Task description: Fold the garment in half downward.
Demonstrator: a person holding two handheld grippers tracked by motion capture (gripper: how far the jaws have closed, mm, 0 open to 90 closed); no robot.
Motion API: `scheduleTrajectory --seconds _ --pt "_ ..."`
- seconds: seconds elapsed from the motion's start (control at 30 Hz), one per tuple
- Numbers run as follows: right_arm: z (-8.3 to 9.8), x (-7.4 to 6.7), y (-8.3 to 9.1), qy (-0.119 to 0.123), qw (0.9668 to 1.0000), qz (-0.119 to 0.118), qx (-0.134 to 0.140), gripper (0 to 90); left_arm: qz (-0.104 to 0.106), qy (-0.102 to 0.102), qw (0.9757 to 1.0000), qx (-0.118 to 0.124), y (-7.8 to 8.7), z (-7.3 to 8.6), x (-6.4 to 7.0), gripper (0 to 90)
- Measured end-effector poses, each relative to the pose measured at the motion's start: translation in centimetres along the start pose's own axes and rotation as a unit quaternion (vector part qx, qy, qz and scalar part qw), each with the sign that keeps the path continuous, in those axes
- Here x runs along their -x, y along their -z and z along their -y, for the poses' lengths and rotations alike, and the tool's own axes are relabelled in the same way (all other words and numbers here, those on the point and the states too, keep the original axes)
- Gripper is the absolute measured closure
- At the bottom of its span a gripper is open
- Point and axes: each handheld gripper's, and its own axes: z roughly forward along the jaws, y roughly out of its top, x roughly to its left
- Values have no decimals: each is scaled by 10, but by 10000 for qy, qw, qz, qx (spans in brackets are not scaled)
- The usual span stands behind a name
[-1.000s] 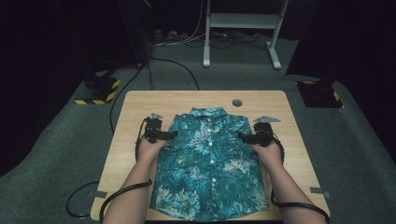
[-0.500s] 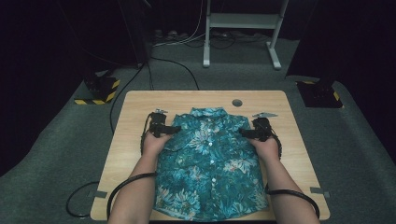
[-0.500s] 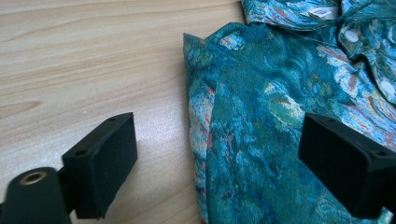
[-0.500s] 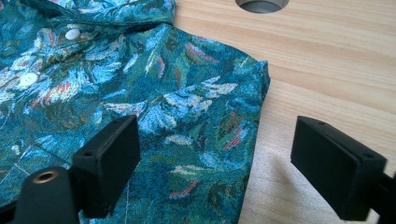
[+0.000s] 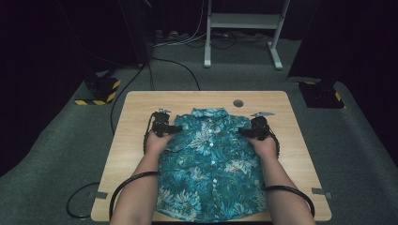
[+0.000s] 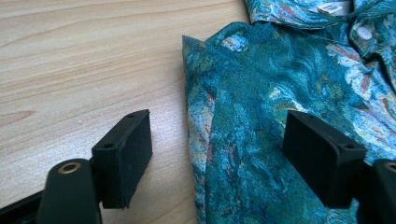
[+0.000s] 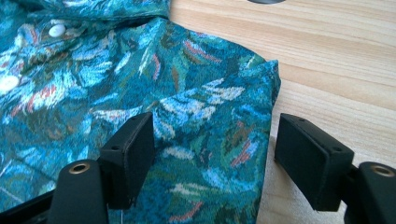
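Two tools, L (image 5: 174, 128) & R (image 5: 244, 132), closing, unclamped astride shirt (image 5: 211, 168) shoulders; table (image 5: 136, 117) grommet (image 5: 238, 103) nearby.

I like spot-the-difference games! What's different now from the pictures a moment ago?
Both tongs have just been closing. The left tongs straddle the shirt's folded left edge, the right tongs its right edge, but the pads do not press the cloth yet, so nothing is gripped. The right hand edged slightly inward over the shirt. The shirt lies flat and buttoned on the table, as before.
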Motion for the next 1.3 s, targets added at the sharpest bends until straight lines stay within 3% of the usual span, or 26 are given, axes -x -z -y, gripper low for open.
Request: scheduleTrajectory --seconds 0.23,0.3,0.37,0.47,0.63,0.7,0.8,0.87,1.0,1.3 --pt "-1 0 -1 16 10000 61 51 435 -184 -220 9996 12 -1 2 8 340" --pt "-1 -1 -1 16 10000 23 76 498 -228 -161 9996 23 -1 2 10 367" --pt "-1 -3 -1 25 10000 51 73 540 -267 -147 9995 52 -1 2 12 430" --pt "1 -6 0 -66 9999 63 93 626 -487 -244 9985 68 -1 4 16 512" --pt "4 -13 1 165 9992 321 150 788 -711 -148 9972 151 1 8 22 679" --pt "4 -16 0 234 9991 310 145 854 -706 -113 9973 165 1 9 24 764" --pt "4 -22 0 382 9984 387 119 870 -705 -39 9973 188 2 10 27 872" --pt "4 -24 1 407 9982 425 130 870 -730 -39 9971 197 2 10 29 878" --pt "0 -22 7 357 9983 389 255 868 -660 152 9969 396 8 9 27 880" --pt "-11 -27 24 269 9968 308 682 864 -526 223 9945 880 30 3 36 880"
